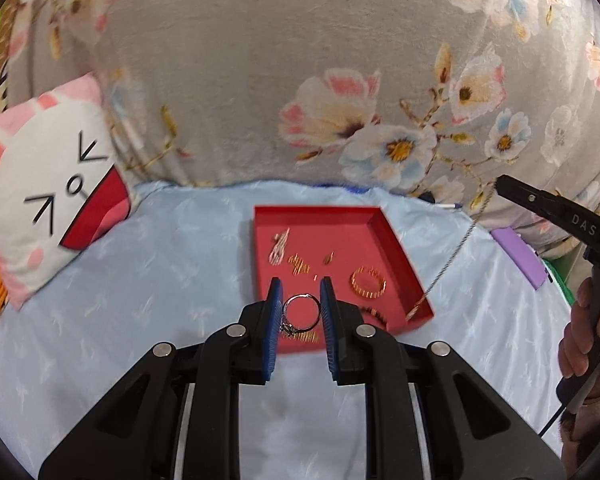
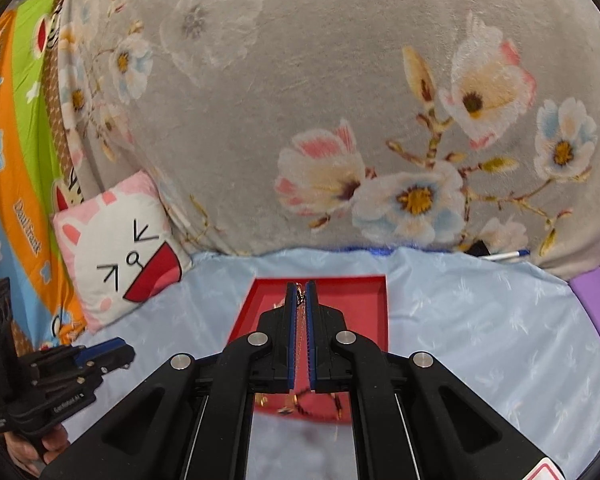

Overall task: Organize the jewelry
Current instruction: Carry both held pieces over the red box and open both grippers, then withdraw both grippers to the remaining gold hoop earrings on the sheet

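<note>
A red tray lies on the light blue bed sheet and holds several gold pieces, among them a gold bracelet. My left gripper is shut on a silver ring and holds it over the tray's near edge. My right gripper is shut on a thin chain above the tray. In the left wrist view the chain hangs from the right gripper down to the tray's right corner.
A cat-face pillow lies at the left. A grey floral blanket rises behind the tray. A purple box and a pen lie at the right. The left gripper shows at the right wrist view's lower left.
</note>
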Motion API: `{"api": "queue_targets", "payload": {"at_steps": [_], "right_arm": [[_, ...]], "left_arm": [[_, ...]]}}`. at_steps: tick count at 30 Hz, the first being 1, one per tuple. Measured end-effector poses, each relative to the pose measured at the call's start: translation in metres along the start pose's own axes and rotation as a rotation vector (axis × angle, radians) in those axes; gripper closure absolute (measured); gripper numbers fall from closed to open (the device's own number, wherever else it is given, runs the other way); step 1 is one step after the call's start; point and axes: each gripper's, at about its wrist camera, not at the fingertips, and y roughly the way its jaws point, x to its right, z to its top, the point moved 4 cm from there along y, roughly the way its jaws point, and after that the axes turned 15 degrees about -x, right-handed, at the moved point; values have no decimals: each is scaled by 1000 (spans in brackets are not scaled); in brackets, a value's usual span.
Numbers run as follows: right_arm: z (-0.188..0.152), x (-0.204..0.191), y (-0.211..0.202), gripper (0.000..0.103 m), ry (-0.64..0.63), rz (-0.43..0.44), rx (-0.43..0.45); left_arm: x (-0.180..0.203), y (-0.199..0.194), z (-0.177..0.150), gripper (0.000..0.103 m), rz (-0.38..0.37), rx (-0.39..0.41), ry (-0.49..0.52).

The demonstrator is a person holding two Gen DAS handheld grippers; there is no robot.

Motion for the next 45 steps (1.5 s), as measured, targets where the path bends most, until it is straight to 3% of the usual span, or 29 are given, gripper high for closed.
{"api": "queue_targets", "payload": {"at_steps": [3,6,9,16,23,25,26,27,29,33,35,37,45], "right_arm": [[26,6,19,99,21,30,-6],[45,13,48,99,26,29,-28],[53,21,87,100,26,23,-71],[49,31,168,99,-15,-61,-166],[40,37,206,99,-17,-85,-212],[37,39,212,99,-14,-85,-216],[36,39,213,99,-15,-85,-216],[36,40,215,99,-14,-86,-217],[35,42,220,99,-12,-86,-222],[34,46,225,93,-12,-109,-218],[33,48,222,79,-5,-108,-205],[32,50,213,72,13,-97,-182],[-5,46,141,71,43,-4,-119]], "left_arm": [[8,17,37,85,-34,20,12],[8,45,65,85,-80,-11,-3],[8,79,81,85,-73,-47,-8],[10,155,85,85,-50,-162,-15],[7,198,70,84,-53,-249,-28],[3,206,66,83,-36,-262,-39],[2,209,65,77,-30,-266,-42],[-2,213,63,63,-17,-276,-57],[-9,217,62,50,-13,-280,-89],[-24,220,60,41,-13,-290,-151],[-29,218,59,39,-15,-284,-170],[-31,213,58,39,-12,-273,-172],[-20,175,39,35,6,-210,-139]]}}
